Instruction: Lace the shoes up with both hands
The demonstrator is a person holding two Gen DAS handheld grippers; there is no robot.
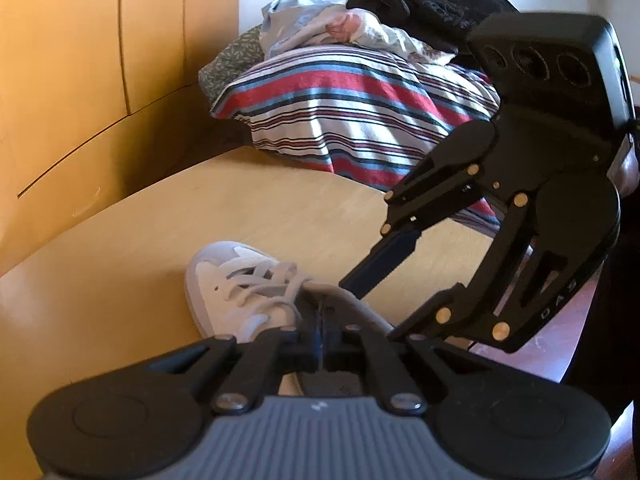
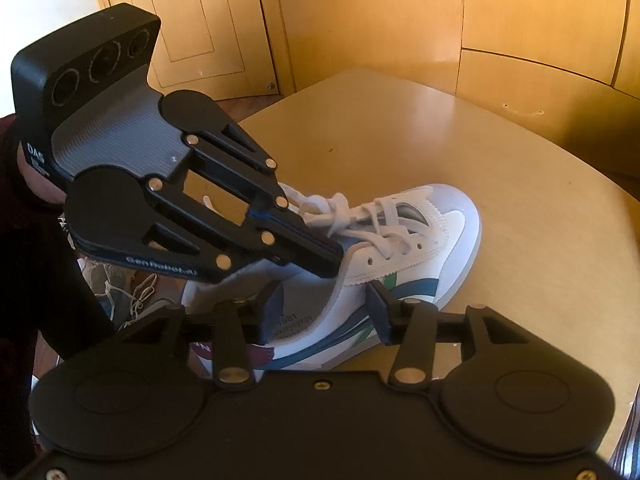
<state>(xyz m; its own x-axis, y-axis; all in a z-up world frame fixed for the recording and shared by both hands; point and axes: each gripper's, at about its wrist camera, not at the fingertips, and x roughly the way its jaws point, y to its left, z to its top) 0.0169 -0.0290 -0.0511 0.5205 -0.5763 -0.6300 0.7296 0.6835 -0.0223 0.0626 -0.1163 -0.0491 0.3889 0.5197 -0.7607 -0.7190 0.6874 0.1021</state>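
A white leather sneaker with blue and green stripes (image 2: pixel 404 248) is found on the pale wooden tabletop (image 2: pixel 500 152). The left gripper (image 2: pixel 334 258) is closed at the tongue; whether lace (image 2: pixel 360 216) is pinched cannot be told. The right gripper (image 2: pixel 324 314) stands open astride the collar, nothing held. Lacing is judged underway; a free lace end must next be found.

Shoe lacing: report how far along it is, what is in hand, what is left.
Done: white laces already criss-cross the lower eyelets of the white shoe on the wooden table. In hand: the left gripper is shut at the tongue by the upper laces; whether it pinches a lace is unclear. The right gripper is open around the collar. Left: no bow shows; the top looks unfinished.
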